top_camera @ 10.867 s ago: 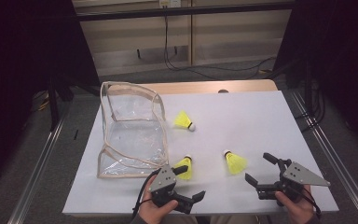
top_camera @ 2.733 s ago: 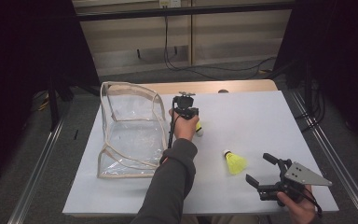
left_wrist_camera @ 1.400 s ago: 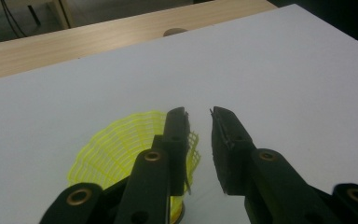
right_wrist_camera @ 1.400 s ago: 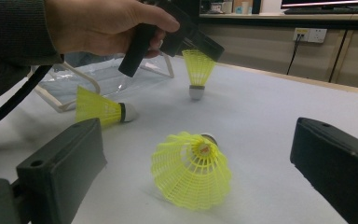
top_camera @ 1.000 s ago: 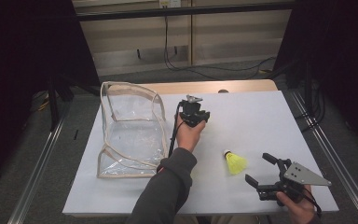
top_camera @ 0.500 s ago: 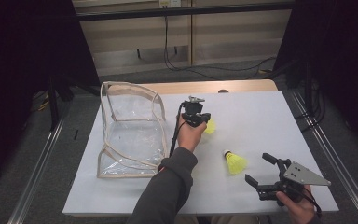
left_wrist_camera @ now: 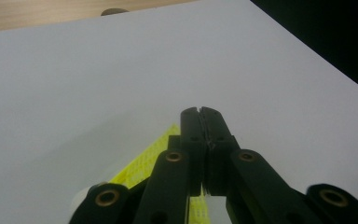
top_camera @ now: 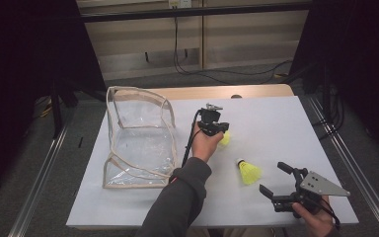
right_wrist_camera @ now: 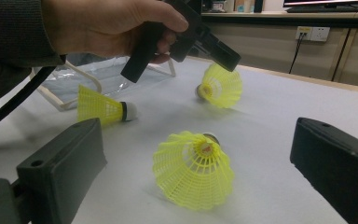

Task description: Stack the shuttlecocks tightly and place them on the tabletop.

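My left gripper [top_camera: 220,130] is over the middle of the white table [top_camera: 286,123], shut on the skirt rim of a yellow shuttlecock [top_camera: 225,138]. Its closed jaws meet above the yellow mesh [left_wrist_camera: 151,158] in the left gripper view. The right gripper view shows that shuttlecock [right_wrist_camera: 220,86] tilted under the left gripper [right_wrist_camera: 230,59]; whether it rests on the table I cannot tell. A second shuttlecock [top_camera: 249,172] [right_wrist_camera: 193,170] lies in front of my right gripper [top_camera: 272,177], which is open at the near right. A third shuttlecock [right_wrist_camera: 103,109] lies on its side beyond it.
A clear plastic bag [top_camera: 138,133] with beige trim stands open on the left part of the table. The person's left forearm [top_camera: 182,197] stretches over the table's middle. A wooden strip [top_camera: 217,92] runs along the far edge, with dark floor beyond.
The yellow shuttlecock, hidden by the left gripper a second ago, now shows at its right side. The left hand shifted slightly. The right gripper has not moved.
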